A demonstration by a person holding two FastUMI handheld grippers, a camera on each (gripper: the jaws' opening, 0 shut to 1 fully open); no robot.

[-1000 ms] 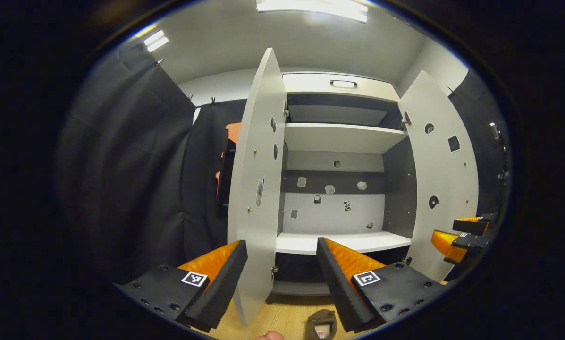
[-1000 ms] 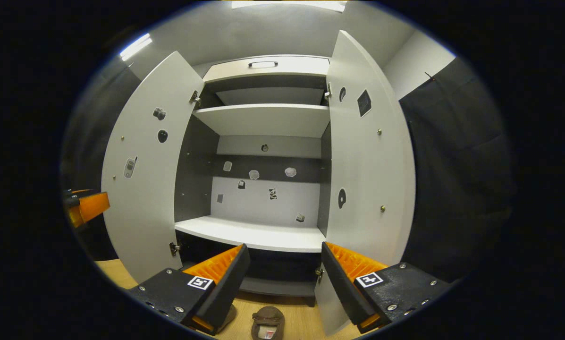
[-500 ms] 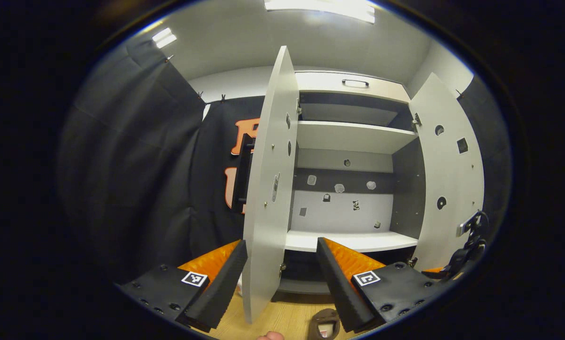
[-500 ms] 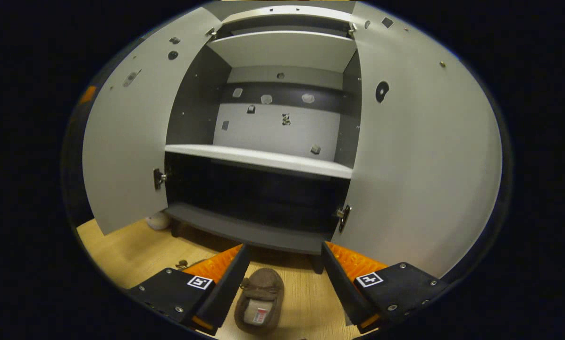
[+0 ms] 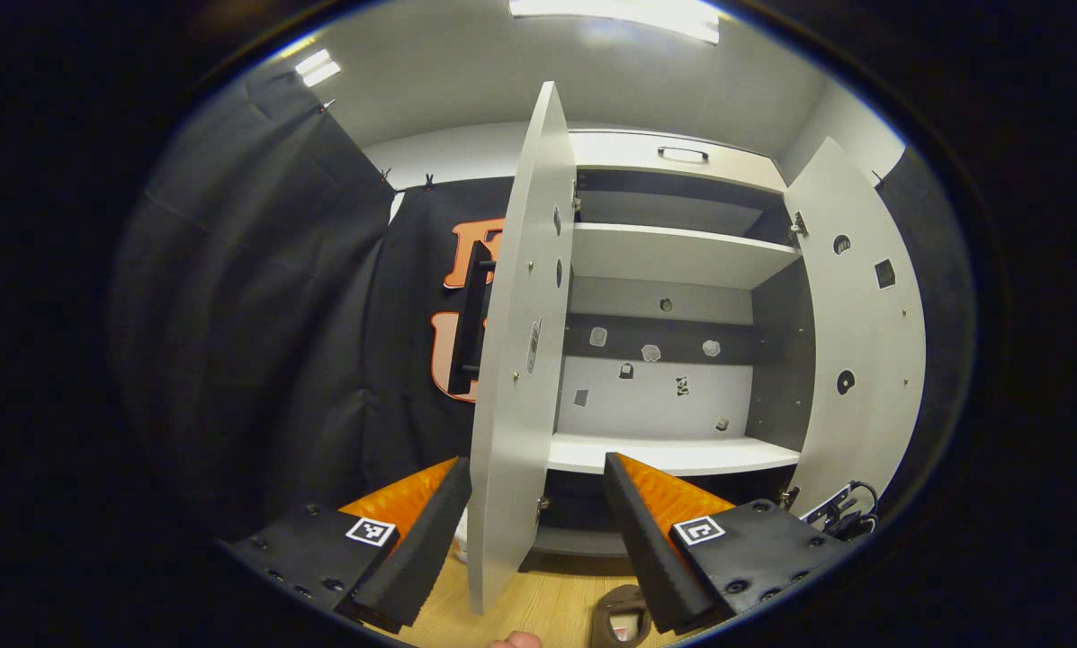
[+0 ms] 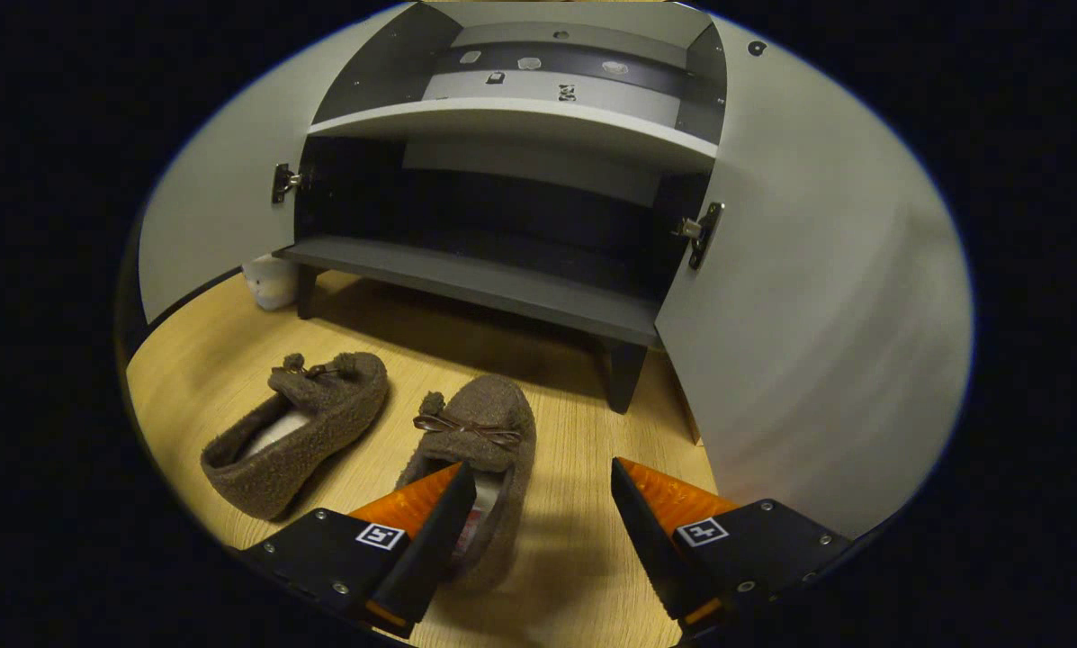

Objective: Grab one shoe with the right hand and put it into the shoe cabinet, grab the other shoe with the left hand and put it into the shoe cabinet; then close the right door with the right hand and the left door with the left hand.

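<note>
The shoe [image 6: 475, 468] I want first lies on the wooden floor [image 6: 574, 576] right under my right gripper [image 6: 538, 531], toe pointing toward the shoe cabinet [image 6: 502, 288]. I hold that gripper low and tipped down, jaws wide apart, because the next thing is to straddle this shoe; the finger at 7 o'clock overlaps the shoe's heel opening, the other stands clear at 5 o'clock over bare floor. I cannot tell whether the near finger touches the fleece yet. The second shoe [image 6: 295, 432] sits just beside it toward 9 o'clock, angled away, heel toward me, left for my other hand.

My left gripper [image 5: 538, 531] waits higher, also spread open and holding nothing, aimed level at the cabinet front so it stays out of the right hand's way. A shoe [image 5: 623, 616] shows at 6 o'clock low in the left gripper view.

Beyond the shoes, the cabinet's bottom shelf is dark and bare, ready to take both. Its left door [image 5: 520, 360] stands edge-on to me in the left gripper view, and the right door [image 6: 817, 315] swings wide at 3 o'clock; both are open so the shoes can go in before I shut them.
</note>
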